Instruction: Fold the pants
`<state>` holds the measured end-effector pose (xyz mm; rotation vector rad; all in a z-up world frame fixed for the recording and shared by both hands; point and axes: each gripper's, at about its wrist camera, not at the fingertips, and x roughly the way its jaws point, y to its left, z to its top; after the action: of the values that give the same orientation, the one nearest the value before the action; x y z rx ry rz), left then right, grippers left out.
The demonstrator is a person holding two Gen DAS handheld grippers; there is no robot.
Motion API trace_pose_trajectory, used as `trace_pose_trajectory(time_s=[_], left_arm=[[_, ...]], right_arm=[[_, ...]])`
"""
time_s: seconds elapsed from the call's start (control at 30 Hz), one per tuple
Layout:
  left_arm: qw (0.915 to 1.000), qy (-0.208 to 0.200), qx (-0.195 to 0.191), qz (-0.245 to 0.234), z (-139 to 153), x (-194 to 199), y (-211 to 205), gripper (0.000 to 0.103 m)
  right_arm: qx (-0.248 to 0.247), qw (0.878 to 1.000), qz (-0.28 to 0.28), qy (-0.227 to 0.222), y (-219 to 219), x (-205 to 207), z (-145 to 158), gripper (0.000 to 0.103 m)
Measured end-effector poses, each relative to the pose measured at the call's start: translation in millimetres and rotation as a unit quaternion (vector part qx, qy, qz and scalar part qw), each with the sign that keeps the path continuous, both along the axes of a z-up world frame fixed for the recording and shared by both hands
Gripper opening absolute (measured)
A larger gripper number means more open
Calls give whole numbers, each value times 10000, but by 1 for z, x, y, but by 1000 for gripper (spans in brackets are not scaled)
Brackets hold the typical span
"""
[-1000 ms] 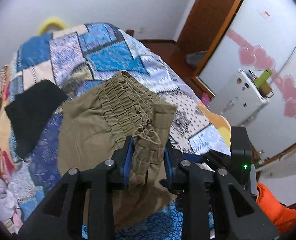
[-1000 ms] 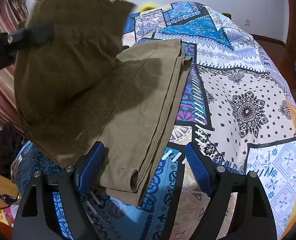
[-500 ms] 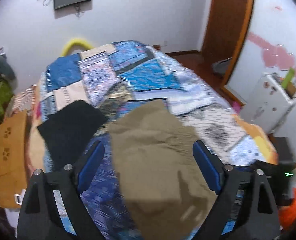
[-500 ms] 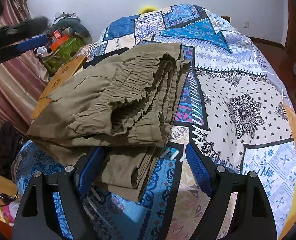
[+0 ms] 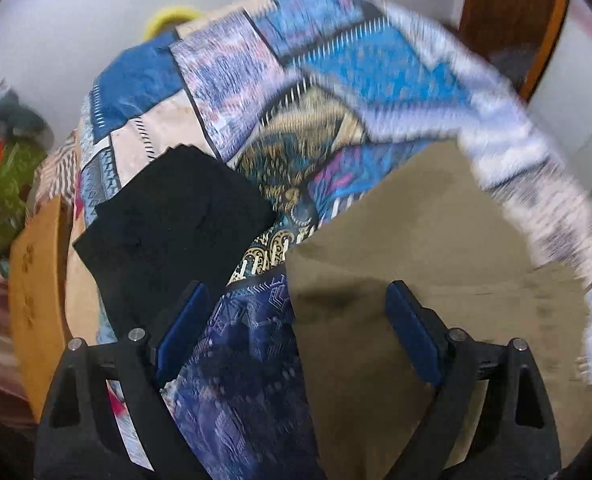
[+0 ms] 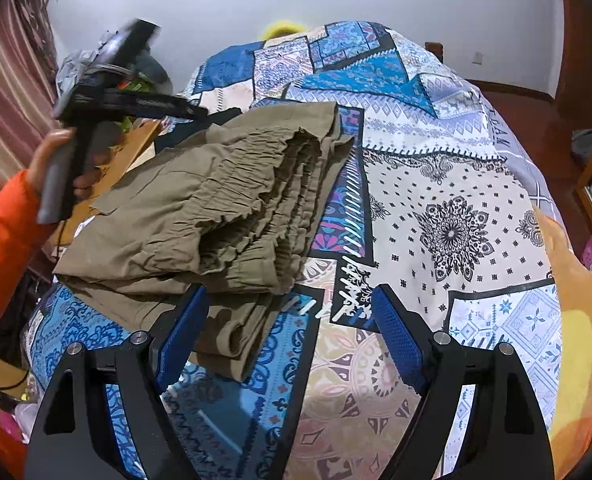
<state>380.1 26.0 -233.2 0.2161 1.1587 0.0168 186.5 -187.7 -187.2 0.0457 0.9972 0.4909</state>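
The olive-brown pants (image 6: 216, 216) lie folded in a stack on the patchwork bedspread (image 6: 448, 184), elastic waistband on top facing right. In the left wrist view they (image 5: 436, 280) fill the lower right, blurred. My left gripper (image 5: 296, 336) is open and empty above the pants' left edge; it also shows raised at the left of the right wrist view (image 6: 108, 92), held by a hand in an orange sleeve. My right gripper (image 6: 292, 344) is open and empty, its left finger (image 6: 180, 336) at the stack's near edge.
A black folded garment (image 5: 176, 224) lies on the bed left of the pants. A wooden board (image 5: 36, 280) and a clutter pile (image 5: 4, 168) stand beside the bed's left side. A door (image 5: 508, 20) and white wall are at the back.
My left gripper opened and let go of the pants' waistband, which dropped onto the stack. It then rose and swung left. My right gripper stayed open and still.
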Motion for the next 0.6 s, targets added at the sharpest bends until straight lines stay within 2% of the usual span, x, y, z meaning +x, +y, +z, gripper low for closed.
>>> trace_pose_trajectory(time_s=[0.03,0.07,0.13,0.23,0.43,0.6], left_arm=[[9994,7,357,0,-11,4,-3,91],[9978,9,656,-24,-22,7,-5,97],[9982,-28,600,12,-32,6,1,103],[9992,-53,349,184,-32,-1,15,103],[9978,-112,580,292,-29,-28,32,103],[9973,97,442,582,-25,-60,61,103]], right_arm=[[-11,10000,-2,-1,0,0,-1,81],[-28,10000,3,-7,1,0,-1,81],[-84,10000,28,7,2,1,-4,81],[-144,9999,49,36,2,3,-7,81],[-178,9998,26,-68,0,1,-1,81],[-128,9997,-20,-185,-3,-6,7,81]])
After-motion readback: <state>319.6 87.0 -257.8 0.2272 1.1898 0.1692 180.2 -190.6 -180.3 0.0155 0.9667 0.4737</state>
